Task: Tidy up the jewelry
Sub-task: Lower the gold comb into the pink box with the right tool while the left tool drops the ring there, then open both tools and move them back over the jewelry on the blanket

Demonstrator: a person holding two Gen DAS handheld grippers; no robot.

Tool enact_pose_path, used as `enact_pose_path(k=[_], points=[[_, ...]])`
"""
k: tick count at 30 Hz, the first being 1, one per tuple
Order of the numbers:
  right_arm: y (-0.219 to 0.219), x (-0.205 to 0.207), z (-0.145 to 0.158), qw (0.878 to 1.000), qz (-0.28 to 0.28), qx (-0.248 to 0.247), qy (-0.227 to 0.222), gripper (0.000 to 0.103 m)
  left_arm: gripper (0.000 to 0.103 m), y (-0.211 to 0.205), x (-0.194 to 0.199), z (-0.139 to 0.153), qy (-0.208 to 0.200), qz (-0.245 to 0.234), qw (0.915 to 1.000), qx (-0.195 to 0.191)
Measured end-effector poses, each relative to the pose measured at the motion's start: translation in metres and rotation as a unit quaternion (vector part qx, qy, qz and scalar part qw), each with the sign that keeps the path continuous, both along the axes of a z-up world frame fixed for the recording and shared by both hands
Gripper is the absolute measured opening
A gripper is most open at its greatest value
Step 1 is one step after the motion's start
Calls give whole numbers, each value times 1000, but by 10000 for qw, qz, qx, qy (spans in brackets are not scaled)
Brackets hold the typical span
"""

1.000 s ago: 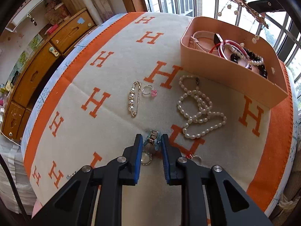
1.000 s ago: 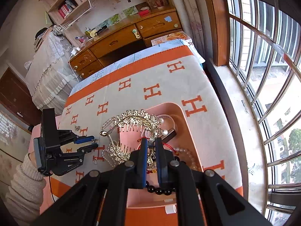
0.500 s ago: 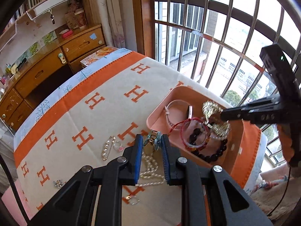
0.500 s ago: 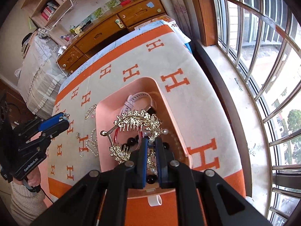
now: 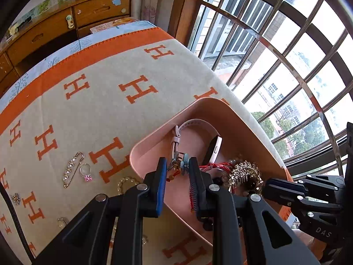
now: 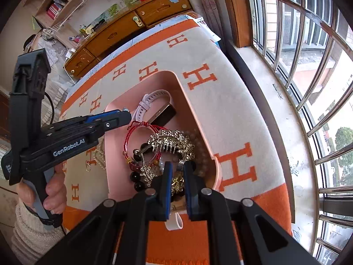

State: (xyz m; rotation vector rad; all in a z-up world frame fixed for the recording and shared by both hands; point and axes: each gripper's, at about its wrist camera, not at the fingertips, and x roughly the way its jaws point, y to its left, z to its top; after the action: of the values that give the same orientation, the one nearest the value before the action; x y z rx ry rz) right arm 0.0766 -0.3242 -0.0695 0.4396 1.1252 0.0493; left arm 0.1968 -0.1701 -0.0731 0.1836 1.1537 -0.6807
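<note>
Over the pink tray's [image 5: 154,137] near rim, left gripper [image 5: 175,169] pinches a charm [image 5: 178,165]; right gripper [image 6: 176,170] parted.

My own left fingers [image 5: 162,185] cover most of the pearl strand [image 5: 124,182], so I see only a short curl of it. The charm [image 5: 179,165] between them is too small for me to identify. In the right view my fingers [image 6: 168,183] hide the near end of the comb [image 6: 169,142] and the tray [image 6: 198,119] floor under it. The beads [image 6: 135,177] are half buried.
</note>
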Motion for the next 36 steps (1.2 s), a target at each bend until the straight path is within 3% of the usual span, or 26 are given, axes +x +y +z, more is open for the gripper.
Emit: enact_pose_path(k=[3,7,8,14,24,30,36], points=[[-1,-4,5,9999,7,47,-147,11,32,0,-8,6,-153,-38,9999,61],[-1,-6,6,9996,18,146,-240,11,67,12,-21,25,-359,100,9993,-87],[0,-7,6,9995,34,162,-253,11,70,16,-26,30,-494,179,9986,-82],[12,-13,9,9987,253,36,-446,11,71,53,-54,38,-625,687,9956,-134],[40,-24,17,9947,744,-74,-705,11,71,123,-100,-1,-334,1675,9851,194],[55,-23,18,9925,974,-82,-728,10,71,149,-109,-6,-508,2057,9766,378],[82,-18,27,9881,1313,-244,-765,11,71,170,-113,5,-764,2363,9682,316]])
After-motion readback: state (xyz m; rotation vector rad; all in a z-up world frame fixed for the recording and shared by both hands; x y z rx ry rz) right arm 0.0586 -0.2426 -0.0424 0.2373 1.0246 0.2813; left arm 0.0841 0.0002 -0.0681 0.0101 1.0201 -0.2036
